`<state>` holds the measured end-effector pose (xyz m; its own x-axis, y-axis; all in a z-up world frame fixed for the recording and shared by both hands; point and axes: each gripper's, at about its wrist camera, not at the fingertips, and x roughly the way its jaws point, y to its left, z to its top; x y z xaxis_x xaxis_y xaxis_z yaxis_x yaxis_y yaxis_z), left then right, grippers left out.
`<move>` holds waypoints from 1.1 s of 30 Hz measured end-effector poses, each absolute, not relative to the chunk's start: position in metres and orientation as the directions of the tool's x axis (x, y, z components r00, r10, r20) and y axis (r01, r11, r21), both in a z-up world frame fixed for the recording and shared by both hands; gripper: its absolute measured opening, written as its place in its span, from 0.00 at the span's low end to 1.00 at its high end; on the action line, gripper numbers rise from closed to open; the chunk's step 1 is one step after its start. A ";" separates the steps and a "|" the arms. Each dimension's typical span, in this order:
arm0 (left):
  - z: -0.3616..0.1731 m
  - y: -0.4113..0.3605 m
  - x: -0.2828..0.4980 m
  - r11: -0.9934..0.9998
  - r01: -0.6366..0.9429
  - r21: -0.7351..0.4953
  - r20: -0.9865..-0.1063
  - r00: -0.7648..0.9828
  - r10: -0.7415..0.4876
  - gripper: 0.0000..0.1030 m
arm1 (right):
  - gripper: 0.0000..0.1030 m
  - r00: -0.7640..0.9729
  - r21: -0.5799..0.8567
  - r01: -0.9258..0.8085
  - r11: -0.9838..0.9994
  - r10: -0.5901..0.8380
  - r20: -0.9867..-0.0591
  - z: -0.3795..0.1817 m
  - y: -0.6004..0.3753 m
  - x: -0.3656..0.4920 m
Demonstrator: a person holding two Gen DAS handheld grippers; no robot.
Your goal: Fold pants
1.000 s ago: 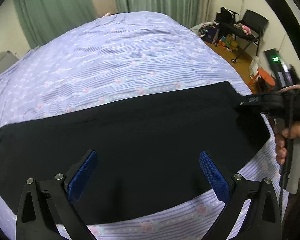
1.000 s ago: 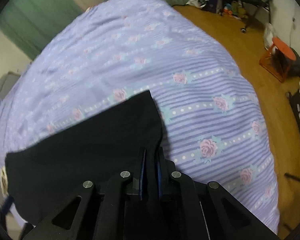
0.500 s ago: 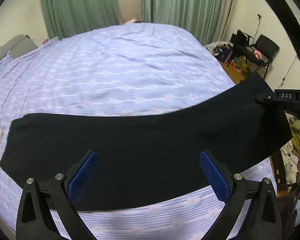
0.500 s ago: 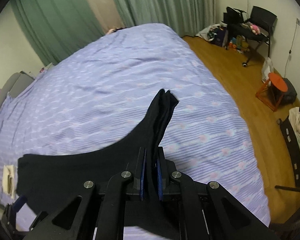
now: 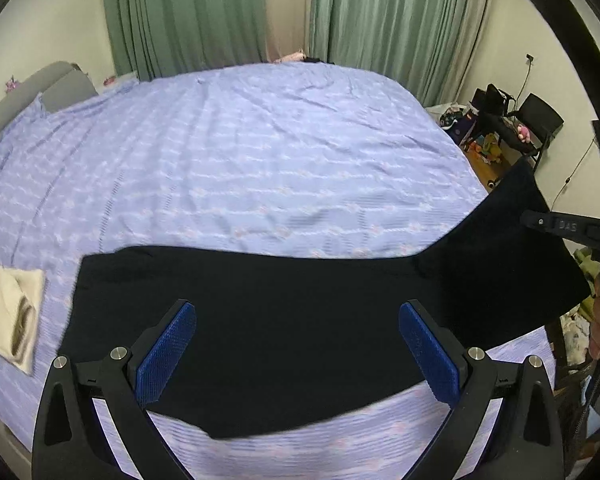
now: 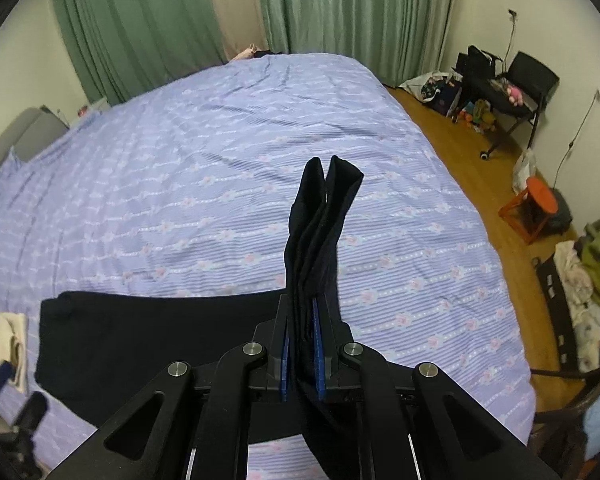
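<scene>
Holding one end of the black pants clamped in the right gripper, blue pads squeezed tight on a bunch of layered fabric w/ the end sticking up past the tips toward 12 o'clock. Imo that end is lifted so it can be carried over the rest of the garment for a lengthwise fold, prob toward the far end at 9 o'clock. Rest of the pants lies flat on the lilac floral bedsheet, running from the gripper out to about 9 o'clock in the right wrist view. Left gripper is wide apart, nothing between the pads, just hovering above the middle of the pants, which spread from 9 to 3 o'clock under it; the raised end climbs toward 2 o'clock where the other gripper pinches it. Guessing it's free to pin or smooth the fold line. Small cream folded cloth sits on the sheet just beside the pants' far end, at 9 o'clock, not touching afaict.
</scene>
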<state>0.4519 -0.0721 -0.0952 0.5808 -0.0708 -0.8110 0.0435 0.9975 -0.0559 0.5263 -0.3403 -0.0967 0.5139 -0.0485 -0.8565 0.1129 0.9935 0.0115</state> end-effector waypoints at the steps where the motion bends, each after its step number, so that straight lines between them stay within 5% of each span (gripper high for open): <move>1: -0.093 -0.061 0.452 0.997 0.044 -0.061 -0.807 0.585 -0.075 1.00 | 0.08 0.505 0.000 0.112 0.994 -0.057 -0.861 -0.097 -0.328 0.529; 28: -0.198 0.111 0.472 0.991 -0.101 -0.088 -0.914 0.404 -0.040 1.00 | 0.09 0.191 0.032 -0.052 0.998 0.042 -0.981 -0.272 -0.109 0.558; 31: -0.200 0.116 0.470 0.992 -0.105 -0.073 -0.914 0.405 -0.024 1.00 | 0.23 0.204 0.076 -0.057 0.995 0.086 -0.975 -0.275 -0.103 0.557; 33: -0.200 0.119 0.469 0.992 -0.103 -0.067 -0.912 0.409 -0.019 1.00 | 0.42 0.225 0.142 -0.050 0.989 0.150 -0.963 -0.271 -0.103 0.554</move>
<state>0.4691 0.1190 -0.2004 0.4089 -0.0192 -0.9124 -0.1033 0.9924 -0.0672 0.5536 -0.1026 -0.2705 0.2252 0.1498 -0.9627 -0.0496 0.9886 0.1422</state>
